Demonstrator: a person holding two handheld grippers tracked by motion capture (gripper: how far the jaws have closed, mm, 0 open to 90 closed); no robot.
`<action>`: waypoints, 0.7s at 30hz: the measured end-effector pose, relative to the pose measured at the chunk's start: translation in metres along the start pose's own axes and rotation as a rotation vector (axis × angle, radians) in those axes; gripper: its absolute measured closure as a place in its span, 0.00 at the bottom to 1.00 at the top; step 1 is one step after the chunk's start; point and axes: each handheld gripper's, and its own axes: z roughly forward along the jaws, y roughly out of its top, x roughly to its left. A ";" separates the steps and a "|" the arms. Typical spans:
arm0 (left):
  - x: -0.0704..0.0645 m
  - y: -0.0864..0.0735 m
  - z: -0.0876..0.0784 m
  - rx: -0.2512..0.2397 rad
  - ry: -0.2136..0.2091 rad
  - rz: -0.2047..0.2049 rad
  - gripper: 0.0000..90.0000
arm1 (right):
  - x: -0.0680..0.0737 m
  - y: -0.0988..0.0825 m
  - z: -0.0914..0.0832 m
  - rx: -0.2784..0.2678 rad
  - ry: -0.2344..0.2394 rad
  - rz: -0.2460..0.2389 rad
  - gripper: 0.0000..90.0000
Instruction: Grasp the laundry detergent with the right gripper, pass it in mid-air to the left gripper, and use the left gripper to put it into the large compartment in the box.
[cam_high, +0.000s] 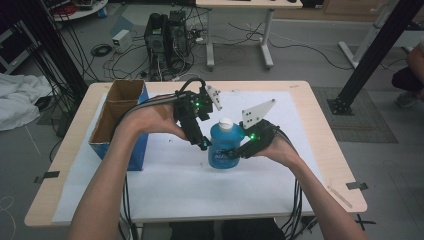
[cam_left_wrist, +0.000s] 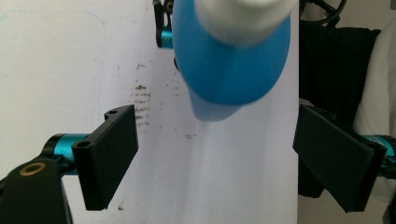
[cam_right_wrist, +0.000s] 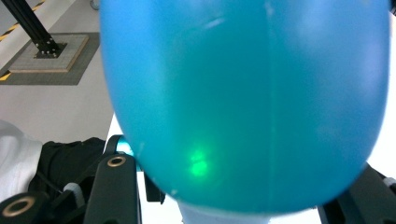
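Bottle (cam_high: 224, 146), rounded blue plastic body, white cap, label on front

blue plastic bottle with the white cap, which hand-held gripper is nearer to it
Right. The right hand-held gripper is clamped on the blue plastic bottle with the white cap. The left hand-held gripper hangs open just beside it, apart.

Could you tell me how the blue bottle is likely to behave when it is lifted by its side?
The blue bottle looks like smooth rounded plastic, so it may slip or twist in the right gripper. Standing tall on a narrow base, it could tip if nudged near the white cap.
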 end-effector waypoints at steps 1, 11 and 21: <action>-0.002 0.002 0.002 -0.013 -0.005 -0.033 0.16 | -0.001 0.000 -0.001 0.019 0.001 -0.015 0.50; 0.003 0.019 0.011 0.002 -0.020 -0.003 0.16 | -0.004 -0.001 0.000 0.015 0.005 -0.015 0.50; 0.005 0.031 0.020 0.031 -0.016 0.002 0.16 | -0.004 0.000 0.003 0.032 0.022 -0.001 0.50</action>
